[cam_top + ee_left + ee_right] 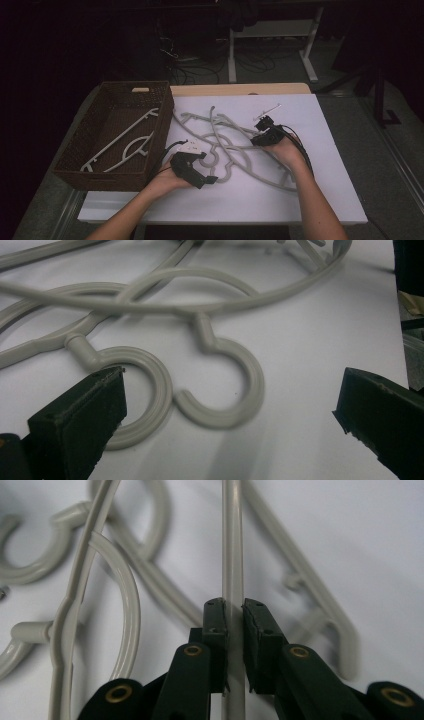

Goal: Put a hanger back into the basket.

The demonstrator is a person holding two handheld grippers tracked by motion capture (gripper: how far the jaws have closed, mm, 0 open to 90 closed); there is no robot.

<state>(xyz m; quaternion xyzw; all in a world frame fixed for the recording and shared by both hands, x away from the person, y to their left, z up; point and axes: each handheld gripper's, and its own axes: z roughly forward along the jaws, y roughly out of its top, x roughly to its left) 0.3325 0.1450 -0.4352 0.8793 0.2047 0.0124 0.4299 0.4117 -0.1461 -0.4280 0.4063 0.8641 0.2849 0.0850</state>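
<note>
Right gripper [233, 605] clamped on hanger bar [232, 540]; lift slowly to untangle the pile, left gripper [230, 405] wide open.

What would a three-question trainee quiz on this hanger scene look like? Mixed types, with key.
1. True or false: the right hand-held gripper is shut on a hanger bar.
2. How do the left hand-held gripper's jaws stand?
A. wide open above two hanger hooks
B. clamped on a hook
C. inside the basket
3. Fill in: hangers already lie in the brown wicker ____.

Key: 1 true; 2 A; 3 basket.
</note>
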